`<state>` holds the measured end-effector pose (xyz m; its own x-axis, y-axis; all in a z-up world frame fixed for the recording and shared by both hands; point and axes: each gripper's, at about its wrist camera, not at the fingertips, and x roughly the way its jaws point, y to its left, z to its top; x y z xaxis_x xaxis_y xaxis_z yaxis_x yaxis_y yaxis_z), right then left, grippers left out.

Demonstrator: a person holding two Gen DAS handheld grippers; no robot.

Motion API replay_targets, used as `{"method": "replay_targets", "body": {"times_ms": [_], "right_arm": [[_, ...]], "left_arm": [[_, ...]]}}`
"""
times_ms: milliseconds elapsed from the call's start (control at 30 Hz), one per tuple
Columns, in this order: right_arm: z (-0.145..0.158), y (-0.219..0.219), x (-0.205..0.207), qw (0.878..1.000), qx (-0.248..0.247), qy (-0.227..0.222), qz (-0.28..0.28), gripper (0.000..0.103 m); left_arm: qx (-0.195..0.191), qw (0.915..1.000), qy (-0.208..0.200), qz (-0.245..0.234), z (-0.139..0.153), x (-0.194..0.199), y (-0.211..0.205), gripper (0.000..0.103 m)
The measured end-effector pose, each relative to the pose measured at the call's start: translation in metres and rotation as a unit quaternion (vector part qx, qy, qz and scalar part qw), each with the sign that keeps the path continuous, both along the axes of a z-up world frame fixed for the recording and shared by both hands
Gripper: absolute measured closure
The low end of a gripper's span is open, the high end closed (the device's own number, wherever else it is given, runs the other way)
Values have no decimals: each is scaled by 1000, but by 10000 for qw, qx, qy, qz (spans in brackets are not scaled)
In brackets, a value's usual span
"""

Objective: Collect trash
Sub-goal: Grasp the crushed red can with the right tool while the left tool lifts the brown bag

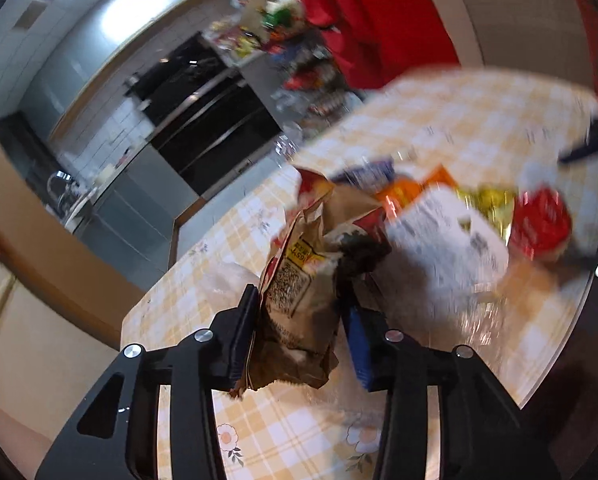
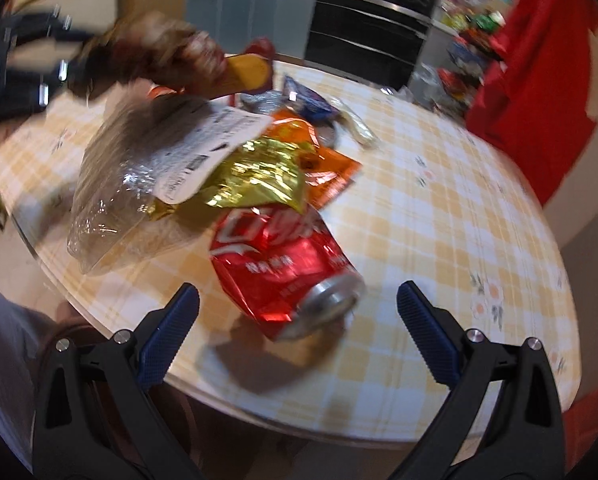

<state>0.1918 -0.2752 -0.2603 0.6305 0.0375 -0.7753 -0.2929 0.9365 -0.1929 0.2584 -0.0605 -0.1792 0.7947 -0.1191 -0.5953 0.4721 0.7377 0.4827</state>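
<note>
My left gripper [image 1: 299, 320] pinching crinkly brown snack bag [image 1: 295, 280]; right gripper [image 2: 299, 320] wide, crushed red can [image 2: 283, 268] dead ahead: light, slippery, grab mid-body.

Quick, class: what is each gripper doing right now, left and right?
Left gripper: closed on a brown snack bag.
Right gripper: open, empty, with the crushed red can ahead.
</note>
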Motion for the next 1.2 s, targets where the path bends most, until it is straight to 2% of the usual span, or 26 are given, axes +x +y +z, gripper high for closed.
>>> {"method": "replay_targets", "body": {"times_ms": [233, 300, 367, 433, 533, 567, 600, 633, 733, 933, 1200], "right_arm": [[-22, 16, 24, 9979, -579, 196, 220, 9], [-24, 13, 24, 9970, -715, 201, 209, 25], [-21, 4, 22, 9974, -626, 249, 244, 31], [-17, -11, 20, 9986, -384, 343, 153, 31], [-10, -27, 14, 9993, -187, 325, 8, 41], [-6, -33, 12, 9995, -79, 310, -48, 50], [-3, -38, 10, 9994, 53, 317, -110, 70], [0, -46, 9, 9986, 245, 387, -260, 77], [4, -65, 8, 9946, 759, 447, -546, 79], [16, -78, -1, 9875, 1291, 377, -817, 84], [52, -76, -31, 9815, 1717, -52, -844, 84]], "left_arm": [[-889, 9958, 13, 200, 38, -10, 13, 63], [-1137, 9932, 23, 232, 49, -16, 18, 63], [-1411, 9896, 63, 259, 59, -23, 24, 63], [-1623, 9862, 78, 305, 65, -30, 31, 63], [-1940, 9803, 145, 346, 73, -40, 40, 63], [-2005, 9789, 152, 360, 75, -44, 42, 63], [-2087, 9771, 172, 373, 77, -48, 45, 63], [-2141, 9759, 189, 376, 78, -51, 47, 63], [-2325, 9715, 242, 382, 80, -62, 52, 63], [-2586, 9639, 480, 419, 78, -83, 62, 63], [-2912, 9528, 808, 277, 77, -121, 72, 63]]}}
